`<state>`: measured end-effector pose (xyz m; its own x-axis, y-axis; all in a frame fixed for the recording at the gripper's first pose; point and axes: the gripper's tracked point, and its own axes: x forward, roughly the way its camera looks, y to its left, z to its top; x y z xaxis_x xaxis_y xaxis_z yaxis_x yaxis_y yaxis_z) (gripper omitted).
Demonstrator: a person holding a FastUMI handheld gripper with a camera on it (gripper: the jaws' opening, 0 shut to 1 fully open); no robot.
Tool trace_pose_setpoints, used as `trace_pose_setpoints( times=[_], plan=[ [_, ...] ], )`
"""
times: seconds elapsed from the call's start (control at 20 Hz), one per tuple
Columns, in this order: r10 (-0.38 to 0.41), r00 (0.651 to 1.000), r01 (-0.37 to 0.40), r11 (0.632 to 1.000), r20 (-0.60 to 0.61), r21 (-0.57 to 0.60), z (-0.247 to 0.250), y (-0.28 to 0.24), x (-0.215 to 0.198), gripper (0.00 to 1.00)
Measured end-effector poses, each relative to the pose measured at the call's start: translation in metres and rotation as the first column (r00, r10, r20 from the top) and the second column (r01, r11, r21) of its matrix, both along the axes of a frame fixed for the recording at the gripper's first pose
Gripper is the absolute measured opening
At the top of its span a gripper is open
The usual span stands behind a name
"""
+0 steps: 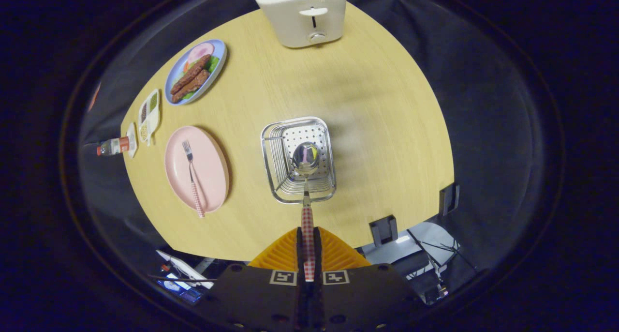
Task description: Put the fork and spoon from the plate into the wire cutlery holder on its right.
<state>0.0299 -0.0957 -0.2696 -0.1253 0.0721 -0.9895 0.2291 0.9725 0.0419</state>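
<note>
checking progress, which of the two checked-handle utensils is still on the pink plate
The fork lies on the pink plate; the spoon is clamped in the gripper above the wire holder.

The tool is closed on the checked handle of the spoon, whose bowl is held over the open top of the wire cutlery holder; that opening is blocked by nothing. Bare bench is seen to the right of the holder and beyond it, up to the toaster at the far edge. To the left, a clear strip separates the holder from the pink plate, where the fork lies. Farther left, the route is crowded by a food plate, a divided dish and a bottle.
</note>
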Motion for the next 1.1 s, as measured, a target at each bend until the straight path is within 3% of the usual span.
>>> trace_pose_setpoints(
  times=[0.15,0.45,0.6,0.8,0.9,1.0,1.05,1.1],
  plan=[
    [0.007,1.0,-0.007,1.0,0.007,-0.004,-0.003,-0.001,0.011,0.06],
    [0.041,0.991,-0.044,0.999,0.127,0.019,0.005,0.003,0.032,0.26],
    [0.117,0.948,-0.13,0.991,0.295,0.024,0.029,0.013,0.045,0.65],
    [0.16,0.836,-0.214,0.976,0.525,0.044,0.064,0.055,0.051,0.8],
    [0.193,0.741,-0.284,0.958,0.643,0.04,0.075,0.087,0.044,0.83],
    [0.24,0.613,-0.381,0.924,0.753,0.016,0.075,0.129,0.032,0.85],
    [0.246,0.579,-0.397,0.918,0.778,0.005,0.068,0.148,0.023,0.85],
    [0.249,0.575,-0.404,0.915,0.779,0.006,0.053,0.164,0.013,0.85]
  ],
)
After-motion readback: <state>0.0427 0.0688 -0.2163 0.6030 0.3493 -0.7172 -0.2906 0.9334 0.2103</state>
